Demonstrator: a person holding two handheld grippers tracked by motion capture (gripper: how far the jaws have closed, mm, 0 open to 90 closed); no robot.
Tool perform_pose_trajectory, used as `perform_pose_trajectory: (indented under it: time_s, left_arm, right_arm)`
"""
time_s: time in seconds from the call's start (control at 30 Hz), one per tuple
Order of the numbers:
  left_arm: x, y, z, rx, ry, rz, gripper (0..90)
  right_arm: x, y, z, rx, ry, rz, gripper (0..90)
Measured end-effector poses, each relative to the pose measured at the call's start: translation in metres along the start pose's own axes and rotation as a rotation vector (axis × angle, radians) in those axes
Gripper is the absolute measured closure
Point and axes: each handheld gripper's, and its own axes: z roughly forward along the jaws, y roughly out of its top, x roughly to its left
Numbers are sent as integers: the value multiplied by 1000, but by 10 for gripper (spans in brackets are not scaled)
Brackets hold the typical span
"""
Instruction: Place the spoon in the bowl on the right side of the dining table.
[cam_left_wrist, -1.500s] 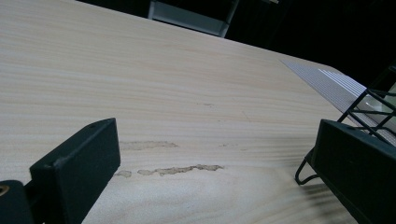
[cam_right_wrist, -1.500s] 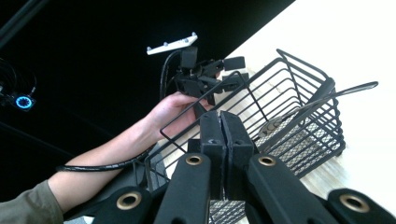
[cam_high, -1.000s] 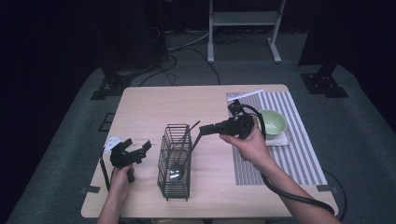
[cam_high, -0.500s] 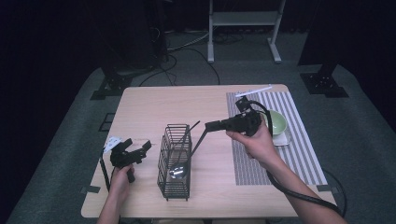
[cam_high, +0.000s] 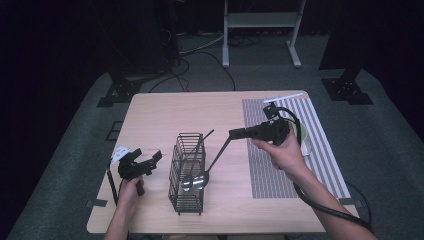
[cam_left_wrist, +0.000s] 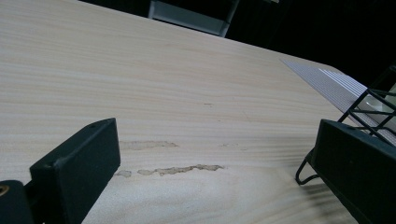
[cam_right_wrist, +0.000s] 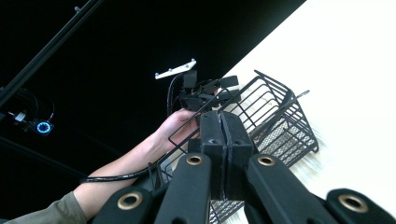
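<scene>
Holding a ladle (cam_high: 207, 170) by its handle tip, the right hand-held gripper (cam_high: 235, 133) is clamped shut, bowl beside the rack (cam_high: 187, 200) on the worktop (cam_high: 160, 115). Such a thin grip may slip or swing. The left hand-held gripper (cam_high: 150, 159) waits with jaws apart.

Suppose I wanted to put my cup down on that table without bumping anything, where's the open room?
The far-left stretch of the table, between its far edge, the striped mat and the wire basket, is bare wood. The strip along the near edge right of the basket looks free too. It is crowded around the basket, where the right gripper holds a ladle, and beside the left gripper.
</scene>
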Motion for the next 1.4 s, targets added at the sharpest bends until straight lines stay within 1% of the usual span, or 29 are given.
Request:
perform_pose_trajectory:
  time_s: [0.43, 0.67, 0.83, 0.9, 1.1, 1.4]
  left_arm:
    - [0, 0, 0, 1, 1, 2, 1]
    - [0, 0, 0, 1, 1, 2, 1]
    - [0, 0, 0, 1, 1, -3, 1]
    - [0, 0, 0, 1, 2, -2, 1]
    - [0, 0, 0, 1, 2, -2, 1]
    - [0, 0, 0, -2, 5, -6, 1]
  right_arm:
    - [-8, -6, -13, -16, -4, 25, 889]
    - [-11, -8, -16, -20, -6, 29, 889]
    - [-15, -10, -21, -25, -9, 42, 889]
    - [-17, -12, -24, -29, -17, 43, 889]
    - [-27, -18, -32, -37, -36, 68, 889]
    - [-36, -26, -37, -35, -54, 80, 889]
